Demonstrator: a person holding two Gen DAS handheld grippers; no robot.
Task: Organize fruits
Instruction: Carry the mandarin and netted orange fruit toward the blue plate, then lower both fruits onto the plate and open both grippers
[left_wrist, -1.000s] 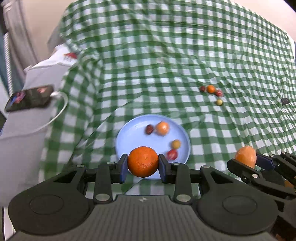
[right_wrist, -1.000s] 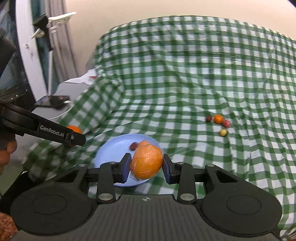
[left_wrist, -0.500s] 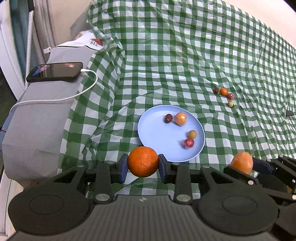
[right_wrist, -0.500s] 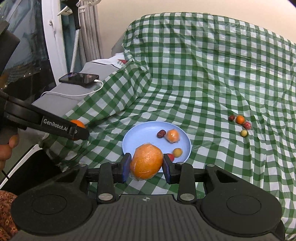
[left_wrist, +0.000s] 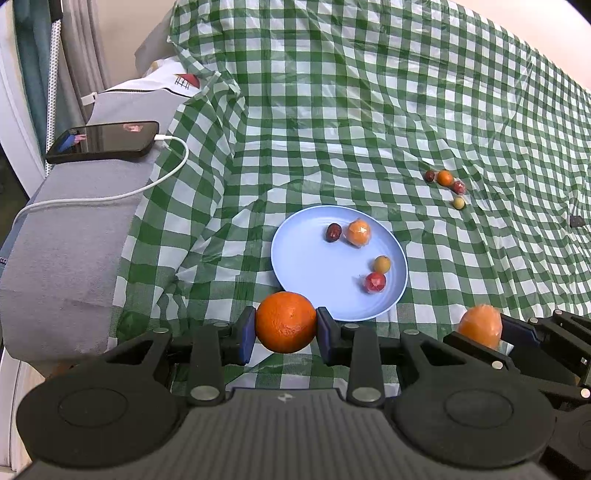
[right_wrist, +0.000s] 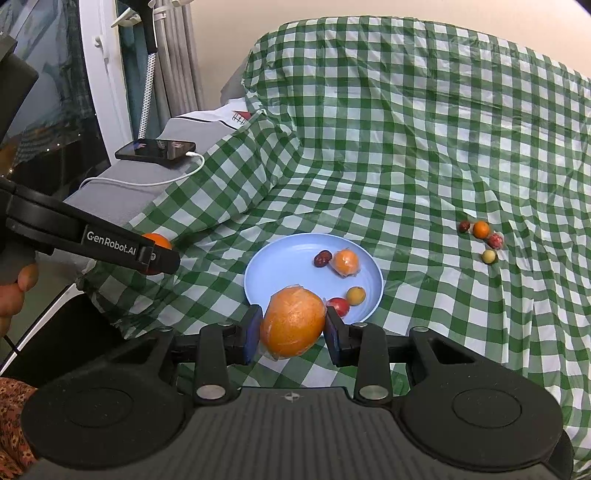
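My left gripper (left_wrist: 285, 331) is shut on a bare orange (left_wrist: 285, 321), held above the cloth just in front of a light blue plate (left_wrist: 306, 266). My right gripper (right_wrist: 291, 332) is shut on a plastic-wrapped orange (right_wrist: 293, 322) over the plate's near rim (right_wrist: 266, 269); this orange also shows in the left wrist view (left_wrist: 480, 325). The plate holds a dark date (left_wrist: 333, 232), a wrapped small orange (left_wrist: 358, 232), a small yellow-orange fruit (left_wrist: 382, 264) and a wrapped red fruit (left_wrist: 375, 282). Several small fruits (left_wrist: 445, 178) lie on the cloth beyond the plate.
A green-and-white checked cloth (left_wrist: 369, 110) covers a rumpled surface. On the left a phone (left_wrist: 103, 141) with a white charging cable (left_wrist: 110, 194) lies on a grey cushion (left_wrist: 66, 251). A small dark object (left_wrist: 577, 220) lies at the far right.
Both grippers have drawn back and up from the plate with their oranges still gripped. The plate now sits farther ahead, and more of the phone and cushion shows.
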